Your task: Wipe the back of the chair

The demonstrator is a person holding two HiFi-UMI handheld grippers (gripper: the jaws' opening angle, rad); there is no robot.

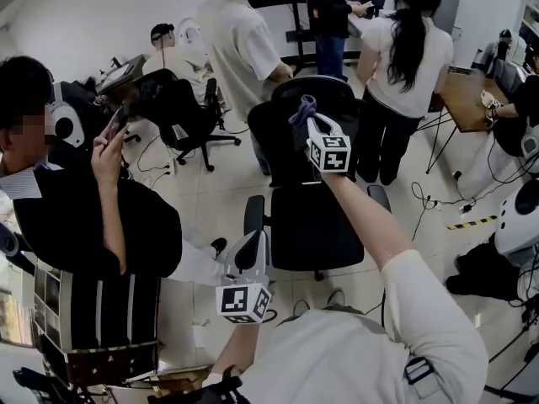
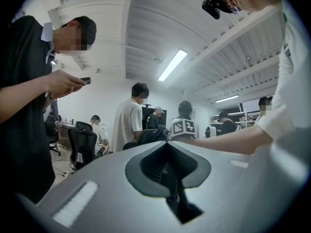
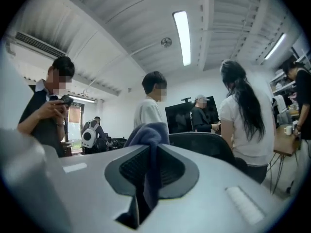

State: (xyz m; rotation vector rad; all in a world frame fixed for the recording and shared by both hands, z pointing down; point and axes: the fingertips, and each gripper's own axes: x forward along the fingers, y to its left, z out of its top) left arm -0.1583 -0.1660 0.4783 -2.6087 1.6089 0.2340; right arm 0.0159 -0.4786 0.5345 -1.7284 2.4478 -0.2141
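Note:
A black office chair stands mid-floor, its back (image 1: 290, 137) upright and its seat (image 1: 316, 225) toward me. My right gripper (image 1: 305, 112) is up at the top edge of the chair back, shut on a blue-grey cloth (image 1: 301, 106). In the right gripper view the cloth (image 3: 148, 130) hangs pinched between the jaws of the right gripper (image 3: 150, 147), just before the chair back's rim (image 3: 204, 142). My left gripper (image 1: 253, 247) hangs low beside the chair's left armrest (image 1: 253, 213); in its own view the left gripper (image 2: 167, 147) is shut and holds nothing.
A person in black (image 1: 93, 217) stands close at the left, looking at a phone. Two people (image 1: 240, 49) (image 1: 404, 66) stand just behind the chair. Another black chair (image 1: 181, 108) is at the back left, a wooden table (image 1: 467, 99) at the right, and cables (image 1: 438, 200) lie on the floor.

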